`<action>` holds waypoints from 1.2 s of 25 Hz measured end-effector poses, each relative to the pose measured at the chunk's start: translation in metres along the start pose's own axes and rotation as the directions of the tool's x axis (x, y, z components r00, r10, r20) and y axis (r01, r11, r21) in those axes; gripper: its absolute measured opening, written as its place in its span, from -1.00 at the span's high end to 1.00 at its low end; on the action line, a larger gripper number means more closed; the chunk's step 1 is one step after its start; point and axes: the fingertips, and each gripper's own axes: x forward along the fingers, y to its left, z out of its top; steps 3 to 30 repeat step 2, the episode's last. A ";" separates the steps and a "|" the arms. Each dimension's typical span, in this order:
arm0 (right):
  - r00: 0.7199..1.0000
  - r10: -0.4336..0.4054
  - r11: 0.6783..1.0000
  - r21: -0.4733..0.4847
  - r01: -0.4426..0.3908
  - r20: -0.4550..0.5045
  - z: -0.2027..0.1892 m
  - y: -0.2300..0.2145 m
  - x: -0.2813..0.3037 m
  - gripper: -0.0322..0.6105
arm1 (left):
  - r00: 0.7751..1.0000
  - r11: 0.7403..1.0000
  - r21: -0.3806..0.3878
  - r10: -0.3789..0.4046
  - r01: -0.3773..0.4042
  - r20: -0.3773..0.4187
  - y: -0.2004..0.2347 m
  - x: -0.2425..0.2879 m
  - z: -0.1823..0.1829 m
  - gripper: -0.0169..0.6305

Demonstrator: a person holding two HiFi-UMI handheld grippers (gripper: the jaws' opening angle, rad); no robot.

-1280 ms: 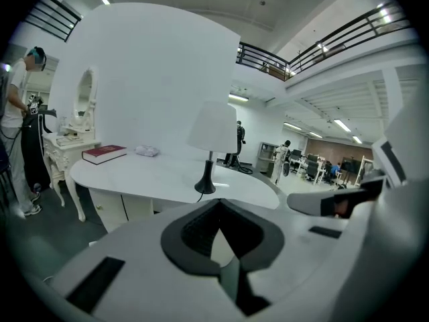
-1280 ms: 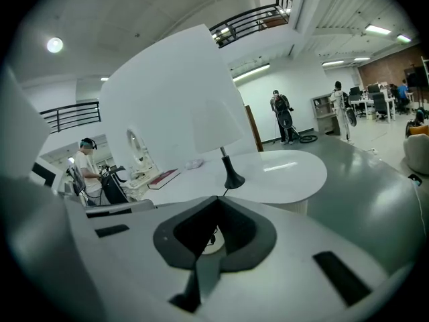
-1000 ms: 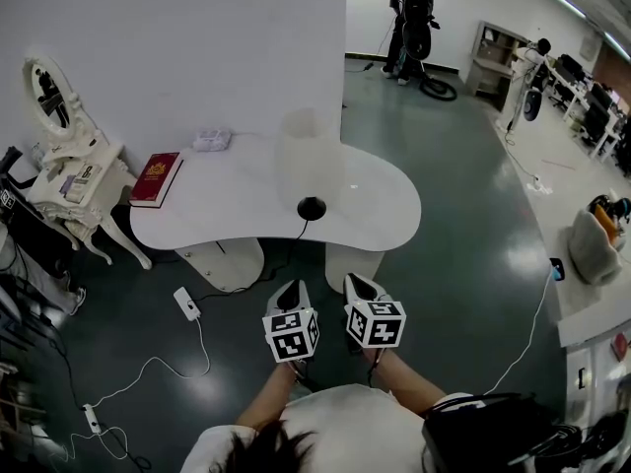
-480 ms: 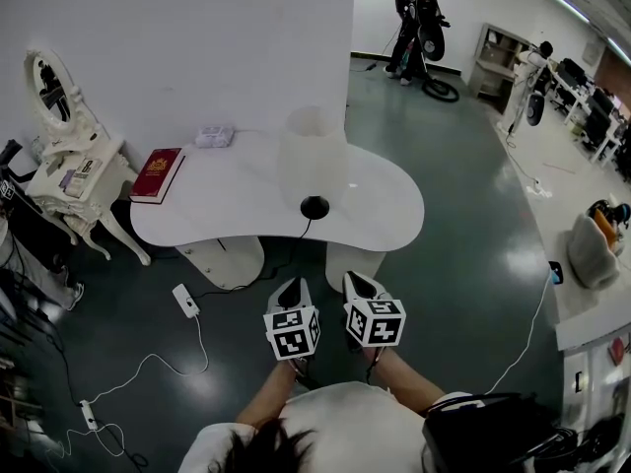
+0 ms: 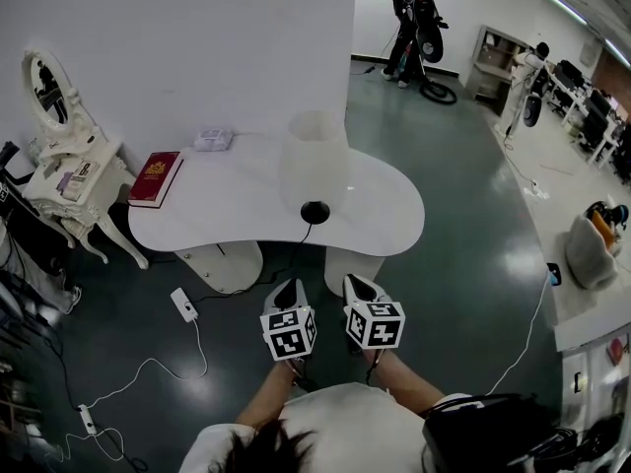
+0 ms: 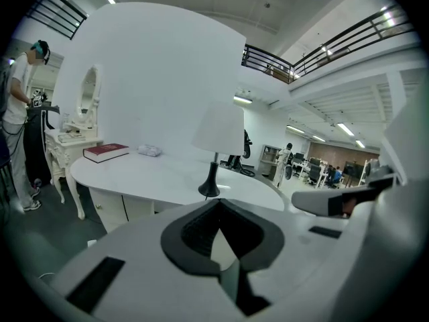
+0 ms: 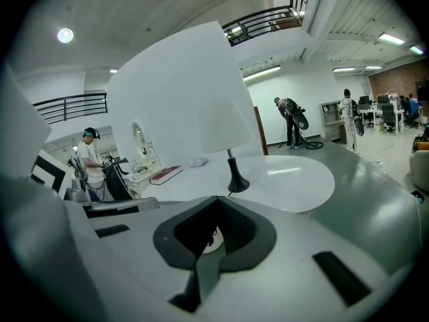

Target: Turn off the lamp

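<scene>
The lamp has a white shade (image 5: pixel 314 161) and a black base (image 5: pixel 315 211) and stands near the front edge of the white table (image 5: pixel 227 210). A black cord drops from the base over the table edge to the floor. In the gripper views the lamp (image 6: pixel 216 146) (image 7: pixel 228 143) is straight ahead and well beyond the jaws. My left gripper (image 5: pixel 288 288) (image 6: pixel 224 250) and right gripper (image 5: pixel 358 284) (image 7: pixel 203 263) hang side by side in front of the table, over the floor, clear of the lamp. Both pairs of jaws are shut with nothing between them.
A red book (image 5: pixel 156 177) and a small white packet (image 5: pixel 213 139) lie on the table's left part. A white vanity with an oval mirror (image 5: pixel 59 116) stands at the left. A white power strip (image 5: pixel 185 304) with cables lies on the floor. A person (image 5: pixel 409 8) stands far back.
</scene>
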 end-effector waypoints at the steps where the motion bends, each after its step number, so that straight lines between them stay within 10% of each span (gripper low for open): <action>1: 1.000 0.000 1.000 -0.002 0.000 -0.001 0.000 0.000 0.001 0.90 | 1.000 1.000 -0.003 0.002 -0.002 0.000 0.001 0.001 0.000 0.92; 30: 1.000 -0.001 1.000 -0.004 0.001 -0.002 0.000 0.000 0.002 0.90 | 1.000 1.000 -0.005 0.004 -0.004 -0.001 0.003 0.003 0.000 0.92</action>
